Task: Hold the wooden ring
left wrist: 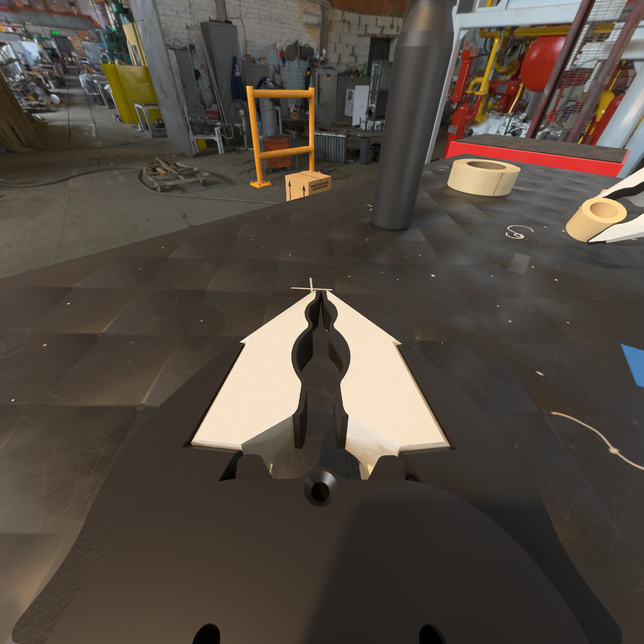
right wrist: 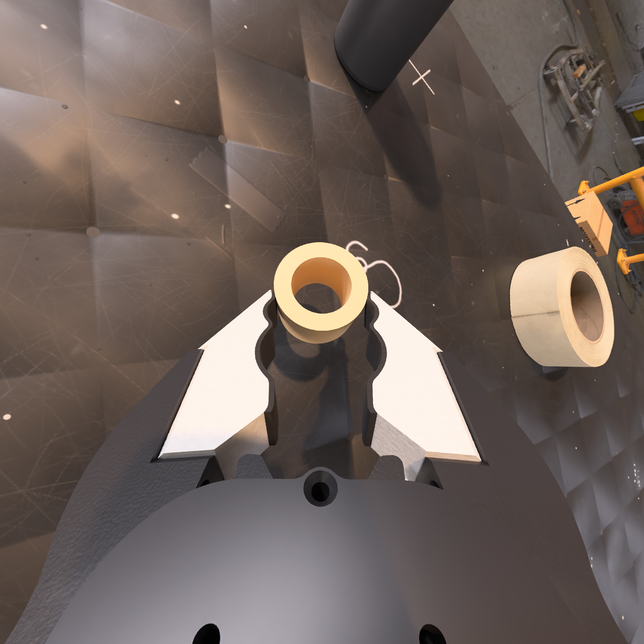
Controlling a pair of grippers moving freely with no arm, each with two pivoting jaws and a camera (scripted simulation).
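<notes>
The wooden ring is a short pale tube with a wide hole. My right gripper is shut on it, one finger on each side, and holds it above the dark table. In the left wrist view the ring shows at the far right between the right gripper's fingers. My left gripper is shut and empty, low over the table, its tips by a white cross mark.
A roll of beige tape lies on the table right of the ring; it also shows in the left wrist view. A dark grey post stands on the table. A cardboard box and orange frame stand beyond the table's edge.
</notes>
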